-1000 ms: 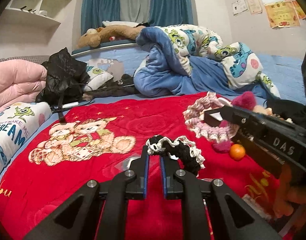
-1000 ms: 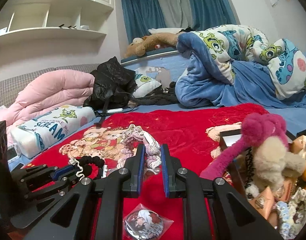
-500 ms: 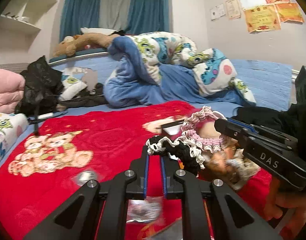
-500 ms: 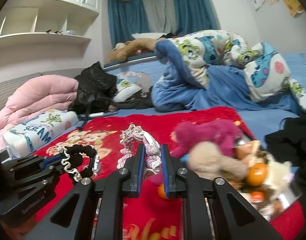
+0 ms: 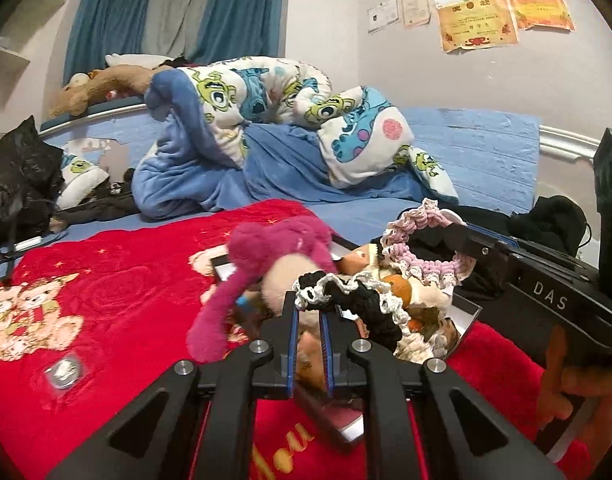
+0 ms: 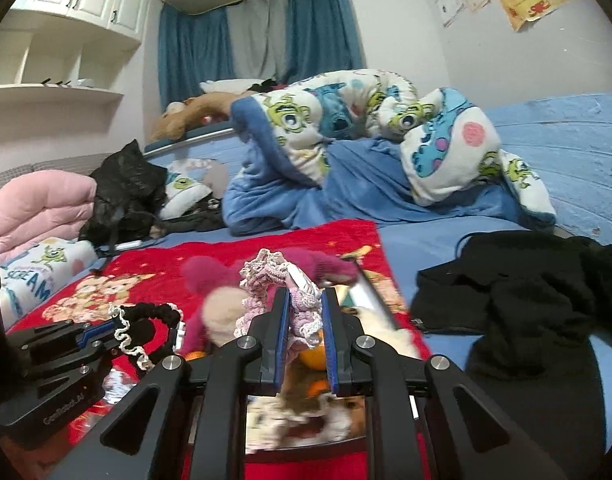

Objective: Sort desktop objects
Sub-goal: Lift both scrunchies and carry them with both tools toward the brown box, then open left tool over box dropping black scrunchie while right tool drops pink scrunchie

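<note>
My left gripper [image 5: 308,308] is shut on a black scrunchie with white lace trim [image 5: 358,296]; it also shows in the right wrist view [image 6: 145,328]. My right gripper [image 6: 303,300] is shut on a pink crocheted scrunchie [image 6: 273,280], seen in the left wrist view [image 5: 422,240] too. Both scrunchies hang above an open box [image 5: 464,316] that holds a magenta plush toy [image 5: 265,256], an orange [image 5: 400,286] and small items. The box sits on a red bear-print blanket [image 5: 105,280].
A round badge in a clear bag [image 5: 63,370] lies on the blanket at the left. Black clothes [image 6: 526,300] lie to the right of the box. A rumpled blue cartoon quilt [image 5: 265,140] fills the back of the bed. A black bag [image 6: 125,188] and pink duvet [image 6: 37,208] are at the left.
Both grippers have swung to the right with their scrunchies, from over the open blanket to above the box of toys. Both stay shut.
</note>
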The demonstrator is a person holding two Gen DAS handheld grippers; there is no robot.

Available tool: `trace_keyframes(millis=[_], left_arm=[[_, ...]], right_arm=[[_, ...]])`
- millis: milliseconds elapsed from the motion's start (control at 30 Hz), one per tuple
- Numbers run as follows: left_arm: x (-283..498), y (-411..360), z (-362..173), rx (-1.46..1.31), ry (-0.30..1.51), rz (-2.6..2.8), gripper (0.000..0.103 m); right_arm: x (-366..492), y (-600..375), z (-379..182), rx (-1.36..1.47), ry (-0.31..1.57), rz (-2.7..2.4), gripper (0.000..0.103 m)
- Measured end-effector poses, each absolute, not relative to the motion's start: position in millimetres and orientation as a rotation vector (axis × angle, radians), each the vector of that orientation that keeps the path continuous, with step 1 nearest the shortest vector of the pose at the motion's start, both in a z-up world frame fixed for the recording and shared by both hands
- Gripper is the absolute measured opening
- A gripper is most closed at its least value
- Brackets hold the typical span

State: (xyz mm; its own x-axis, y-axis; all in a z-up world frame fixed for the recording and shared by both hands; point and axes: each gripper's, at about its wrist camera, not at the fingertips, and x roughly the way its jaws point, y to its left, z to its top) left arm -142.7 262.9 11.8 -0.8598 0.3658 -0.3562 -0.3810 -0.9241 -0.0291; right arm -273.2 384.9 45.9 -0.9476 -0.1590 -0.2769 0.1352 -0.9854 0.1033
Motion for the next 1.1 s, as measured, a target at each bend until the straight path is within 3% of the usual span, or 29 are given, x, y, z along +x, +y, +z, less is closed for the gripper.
trace_keyframes(millis=[400, 567, 733, 1100], left_arm=[[-172.0, 295.2, -14.6, -0.435, 0.063, 2.683, 0.011], [-190.0, 288.6, -20.2, -0.461, -0.045, 2.657, 0.011], [-198.6, 281.6, -20.1, -0.461, -0.101, 2.671, 0.011], [-205.8, 292.4, -35.8, -0.498, -0.029, 2.683, 0.011]], right_arm=[[-296.7, 407.5, 1.8, 0.423, -0.226, -2.955, 0.016], [-285.3, 416.4, 2.1, 0.330, -0.298, -2.971, 0.016], [-284.3, 410.6, 3.4, 0.325, -0.260, -2.992, 0.016], [-302.4, 398.5, -4.7, 0.451, -0.172, -2.984, 0.016]])
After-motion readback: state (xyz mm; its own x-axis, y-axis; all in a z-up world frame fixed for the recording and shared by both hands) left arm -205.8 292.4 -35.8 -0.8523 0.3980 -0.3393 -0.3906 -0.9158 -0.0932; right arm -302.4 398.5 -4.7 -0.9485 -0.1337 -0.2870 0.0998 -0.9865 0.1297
